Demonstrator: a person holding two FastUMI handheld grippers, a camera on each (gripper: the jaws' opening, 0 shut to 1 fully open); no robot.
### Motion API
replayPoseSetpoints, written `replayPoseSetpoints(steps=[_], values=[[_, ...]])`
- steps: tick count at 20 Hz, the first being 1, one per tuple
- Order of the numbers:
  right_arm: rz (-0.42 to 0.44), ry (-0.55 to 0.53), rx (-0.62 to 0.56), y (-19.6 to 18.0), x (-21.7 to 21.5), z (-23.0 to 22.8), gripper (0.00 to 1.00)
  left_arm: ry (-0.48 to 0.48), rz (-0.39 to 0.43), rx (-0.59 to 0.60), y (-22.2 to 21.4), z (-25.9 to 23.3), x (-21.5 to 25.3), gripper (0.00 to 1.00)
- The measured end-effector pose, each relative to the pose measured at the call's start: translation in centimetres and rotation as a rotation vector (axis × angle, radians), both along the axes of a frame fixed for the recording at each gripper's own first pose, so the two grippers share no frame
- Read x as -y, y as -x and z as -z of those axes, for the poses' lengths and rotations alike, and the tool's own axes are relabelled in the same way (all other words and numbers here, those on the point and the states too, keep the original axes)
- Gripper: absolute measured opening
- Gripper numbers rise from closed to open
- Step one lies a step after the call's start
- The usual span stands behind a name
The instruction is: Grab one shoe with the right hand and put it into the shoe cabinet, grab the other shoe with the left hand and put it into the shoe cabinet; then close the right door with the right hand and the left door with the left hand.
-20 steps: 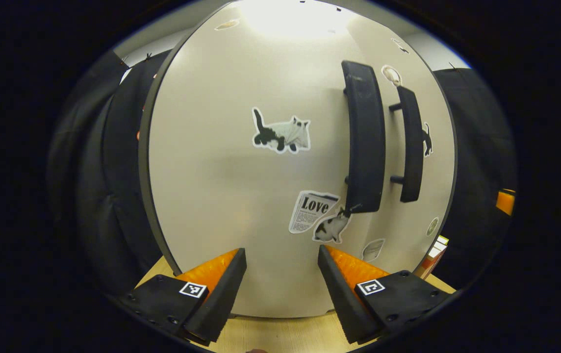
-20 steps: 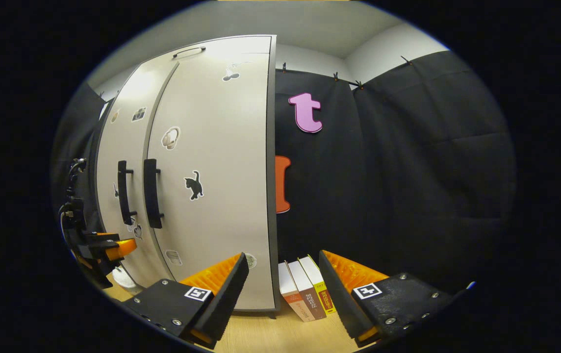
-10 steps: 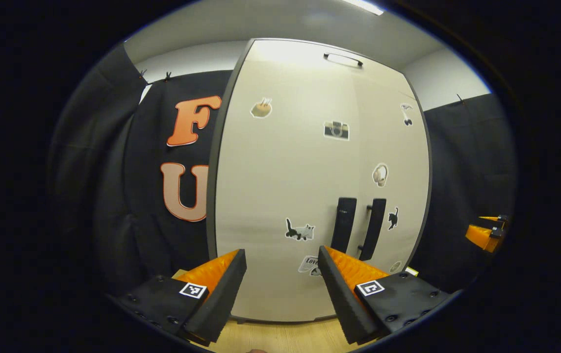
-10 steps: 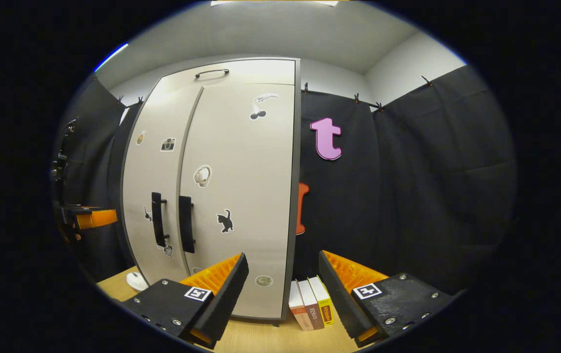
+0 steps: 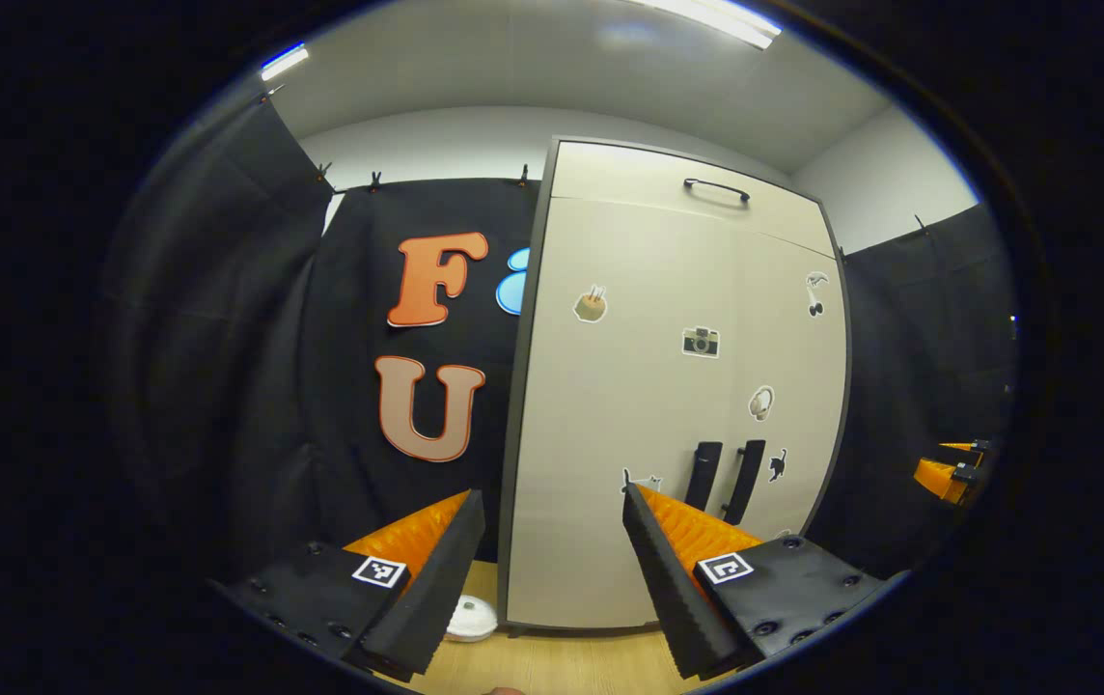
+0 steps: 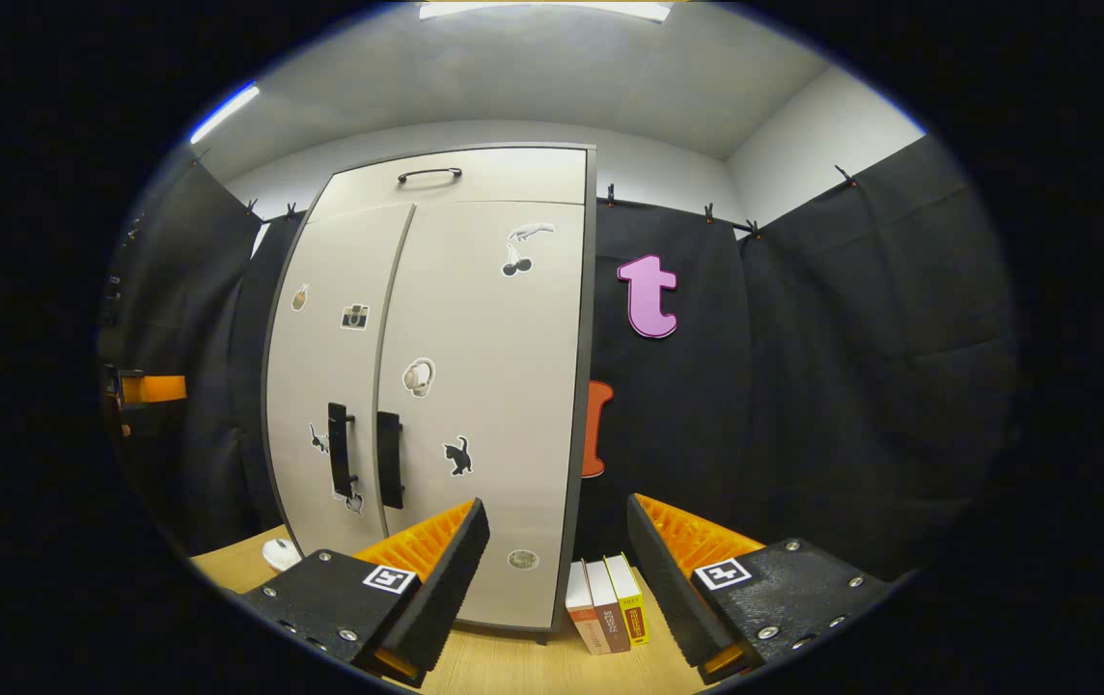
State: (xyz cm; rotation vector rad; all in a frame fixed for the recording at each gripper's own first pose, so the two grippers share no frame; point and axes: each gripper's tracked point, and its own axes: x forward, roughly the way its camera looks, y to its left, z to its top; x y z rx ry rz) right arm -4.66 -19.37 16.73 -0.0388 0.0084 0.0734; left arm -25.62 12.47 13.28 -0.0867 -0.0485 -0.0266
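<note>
Cabinet (image 6: 475,386): stands on the table, both doors flush, handles (image 6: 364,463) side by side.
Shoes: none to be seen; presumably inside.
Left gripper (image 5: 552,569): jaws spread, empty, well back from the cabinet.
Right gripper (image 6: 557,574): jaws spread, empty, beside the books (image 6: 605,603).
Progress: task looks complete; nothing left.

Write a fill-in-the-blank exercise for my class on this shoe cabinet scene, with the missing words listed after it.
1. Both doors of the shoe cabinet are ____.
2. The books stand to the ____ of the cabinet in the right gripper view.
3. The left tool and right tool each hold ____.
4. The sticker above the handles on the left door shows a ____.

Missing words: closed; right; nothing; camera
</note>
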Motion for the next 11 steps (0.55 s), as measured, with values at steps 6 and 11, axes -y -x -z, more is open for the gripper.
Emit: replayPoseSetpoints(steps=[6, 11], values=[[-0.001, 0.008, -0.004, 1.6, 1.2, -1.2, 0.9, 0.037, -0.083, 0.08, 3.9, -3.8, -4.2, 0.94], [0.004, -0.001, 0.01, 2.1, 2.0, -1.8, 0.9, 0.048, -0.11, 0.133, 4.1, -4.9, -4.4, 0.94]])
